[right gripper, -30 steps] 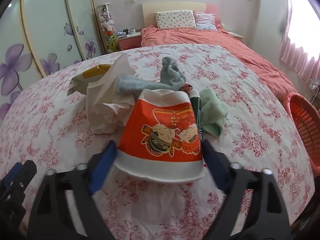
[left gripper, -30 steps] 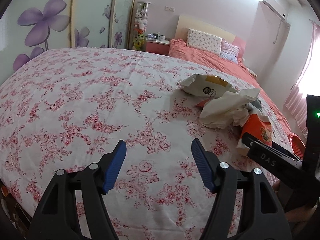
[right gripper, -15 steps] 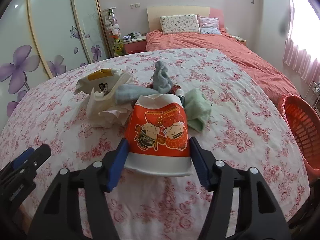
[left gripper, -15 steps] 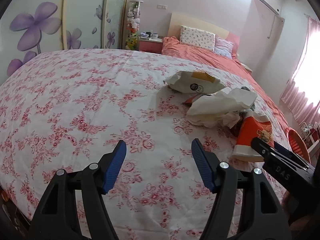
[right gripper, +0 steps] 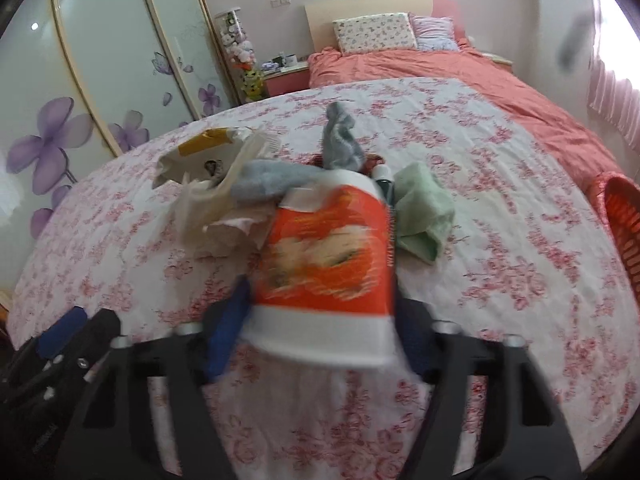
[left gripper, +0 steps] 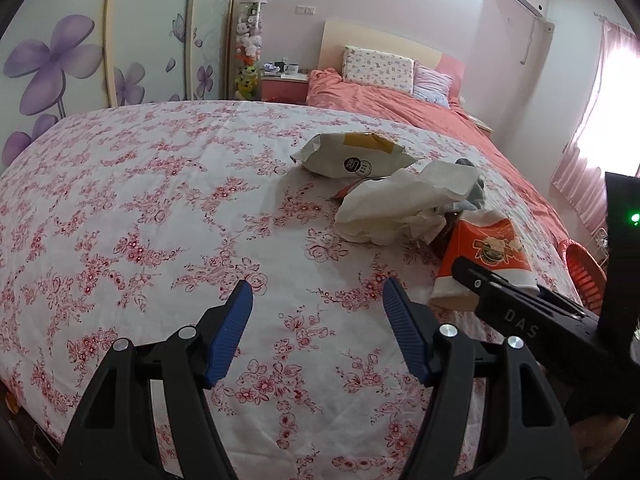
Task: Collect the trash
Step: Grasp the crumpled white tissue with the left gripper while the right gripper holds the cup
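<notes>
From where I'm sitting, motion blur is smearing the orange paper cup (right gripper: 326, 256) in the right wrist view, so its printed picture is unreadable. It's hiding most of the dark bottle (right gripper: 385, 184) behind it (only the cap end shows). The picture's edge is cutting off the red basket (right gripper: 622, 232). I'm getting the right gripper (left gripper: 520, 312) only in part in the left view.
</notes>
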Available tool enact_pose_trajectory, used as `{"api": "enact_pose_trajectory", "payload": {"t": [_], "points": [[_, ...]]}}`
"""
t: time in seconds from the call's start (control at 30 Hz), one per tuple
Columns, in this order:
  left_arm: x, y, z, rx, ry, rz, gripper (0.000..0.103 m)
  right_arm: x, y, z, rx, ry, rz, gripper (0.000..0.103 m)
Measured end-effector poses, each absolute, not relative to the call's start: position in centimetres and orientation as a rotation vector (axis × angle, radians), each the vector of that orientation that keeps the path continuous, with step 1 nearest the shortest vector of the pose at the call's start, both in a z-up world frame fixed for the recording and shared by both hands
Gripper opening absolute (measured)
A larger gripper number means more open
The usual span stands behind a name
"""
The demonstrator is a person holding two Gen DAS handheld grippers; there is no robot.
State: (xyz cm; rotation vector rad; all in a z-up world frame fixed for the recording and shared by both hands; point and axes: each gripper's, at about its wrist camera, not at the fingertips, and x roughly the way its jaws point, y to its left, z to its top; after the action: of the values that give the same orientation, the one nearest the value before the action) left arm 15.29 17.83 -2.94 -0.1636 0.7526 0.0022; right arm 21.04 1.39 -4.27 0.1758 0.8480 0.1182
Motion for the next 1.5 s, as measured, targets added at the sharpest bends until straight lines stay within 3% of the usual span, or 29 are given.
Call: {"api": "enact_pose_trajectory", "payload": {"t": [0.47,0.87,1.07,1.2,1.27,1.5], "points": [[16.6,15.8,-2.0,-0.176,0.727,-0.049,0.067,18.0,-3.1,-2.1,0.155,0.786,0.041,0.052],[22.1,11.7,-1.2,-0.181,0.760,-0.063,0.067,16.0,-9.3,-2.2,0.161,0.765,-0.069,0.052],[22.8,11.9,-3.6,-0.211,0.862,-0.073,0.051,15.3,-10.7,-2.6,0.168,0.761,-0.088,0.052],[22.6,12.3,-4.9,-0.245,0.889,-0.107,0.021,14.8,-11.1,-2.7,0.168,0.757,-0.091,0.052],[22.4,12.4,-4.9,-0.245,0.878,-0.107,0.012,14.4,-11.2,-2.7,0.169,0.754,-0.093,0.052],[20.5,13.0,-2.2,-0.223,0.775,-0.109,0.002,13.4,-11.8,-1.6,0.175,0.725,-0.101,0.052]]}}
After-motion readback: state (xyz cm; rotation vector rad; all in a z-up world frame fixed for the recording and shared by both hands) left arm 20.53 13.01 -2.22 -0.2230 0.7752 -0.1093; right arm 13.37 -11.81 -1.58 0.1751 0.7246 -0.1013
